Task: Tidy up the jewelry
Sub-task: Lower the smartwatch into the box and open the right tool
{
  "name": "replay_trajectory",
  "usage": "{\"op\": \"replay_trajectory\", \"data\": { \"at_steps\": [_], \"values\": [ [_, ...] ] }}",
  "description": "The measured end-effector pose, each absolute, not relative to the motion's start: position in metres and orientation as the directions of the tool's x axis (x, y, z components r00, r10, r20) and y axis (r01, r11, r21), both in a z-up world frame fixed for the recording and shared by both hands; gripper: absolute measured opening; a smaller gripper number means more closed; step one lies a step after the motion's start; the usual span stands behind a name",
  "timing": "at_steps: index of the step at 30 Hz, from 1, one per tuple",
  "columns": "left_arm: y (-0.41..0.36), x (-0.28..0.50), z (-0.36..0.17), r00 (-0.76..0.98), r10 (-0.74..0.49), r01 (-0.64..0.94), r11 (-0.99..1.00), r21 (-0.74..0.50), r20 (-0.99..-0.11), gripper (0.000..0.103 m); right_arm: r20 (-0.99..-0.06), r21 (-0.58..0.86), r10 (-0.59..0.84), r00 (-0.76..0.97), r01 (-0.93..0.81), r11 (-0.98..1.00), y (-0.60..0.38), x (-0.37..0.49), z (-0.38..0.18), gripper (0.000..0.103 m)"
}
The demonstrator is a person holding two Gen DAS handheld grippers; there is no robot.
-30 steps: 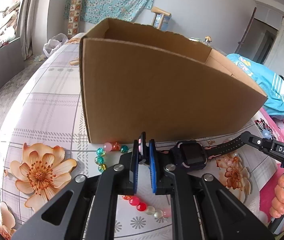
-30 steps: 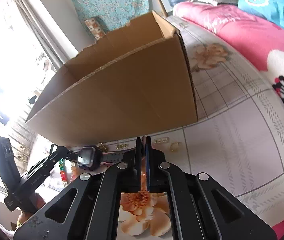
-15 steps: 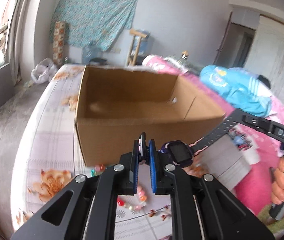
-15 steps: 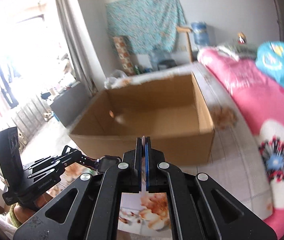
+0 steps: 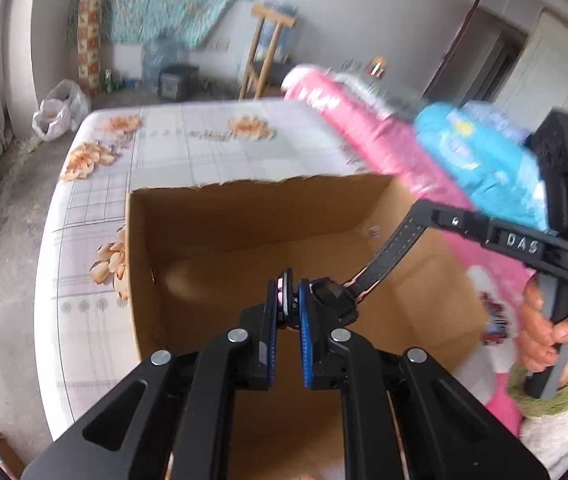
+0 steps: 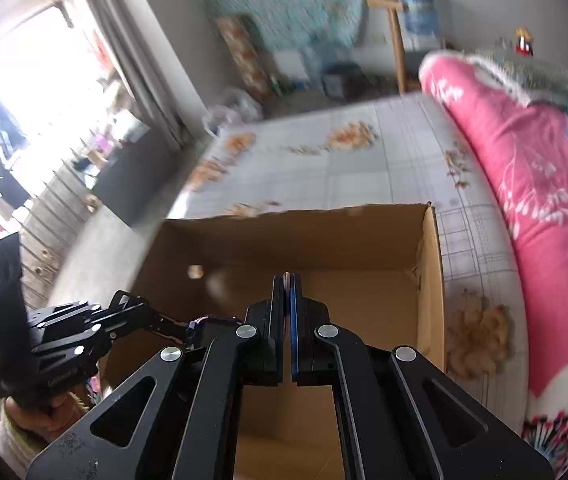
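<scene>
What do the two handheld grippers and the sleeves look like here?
Both grippers are matte black with angular linkage arms, cut-out slots and silver round pivot bolts. The left gripper has blue ribbed pads on its fingers; the right gripper shows a blue pad too. Seen from the left wrist, the right one carries white "DAS" lettering and a small green light. Sleeves: fuzzy whitish with green cuff.

Both wrist cameras are looking steeply down along their own fingers, close above the near edge of an open cardboard box (image 5: 243, 248) on a bed (image 5: 203, 148). Both are sharing the box (image 6: 324, 248) interior, the bed's far edge and the far wall.
</scene>
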State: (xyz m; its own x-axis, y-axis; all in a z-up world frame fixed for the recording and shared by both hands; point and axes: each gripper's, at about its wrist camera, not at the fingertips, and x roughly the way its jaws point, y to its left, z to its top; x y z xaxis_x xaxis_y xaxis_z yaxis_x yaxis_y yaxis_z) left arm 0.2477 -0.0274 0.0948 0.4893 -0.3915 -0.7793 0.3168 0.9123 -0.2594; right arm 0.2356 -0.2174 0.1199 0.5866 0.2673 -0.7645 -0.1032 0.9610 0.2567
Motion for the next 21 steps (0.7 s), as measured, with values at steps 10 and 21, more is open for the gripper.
{"op": "replay_trajectory", "data": {
  "at_steps": [10,21],
  "values": [
    [-0.051,0.315,0.052,0.42,-0.236,0.268,0.955,-0.129,-0.876,0.011,-0.836,0.167,0.168,0.522,-0.05,0.985,-0.222,0.29,0.07,0.001],
    [-0.044,0.313,0.065,0.495,-0.193,0.238,0.968,-0.081,-0.847,0.035,-0.828,0.126,0.139,0.544,-0.061,0.99,-0.225,0.284,0.073,0.021]
  ]
}}
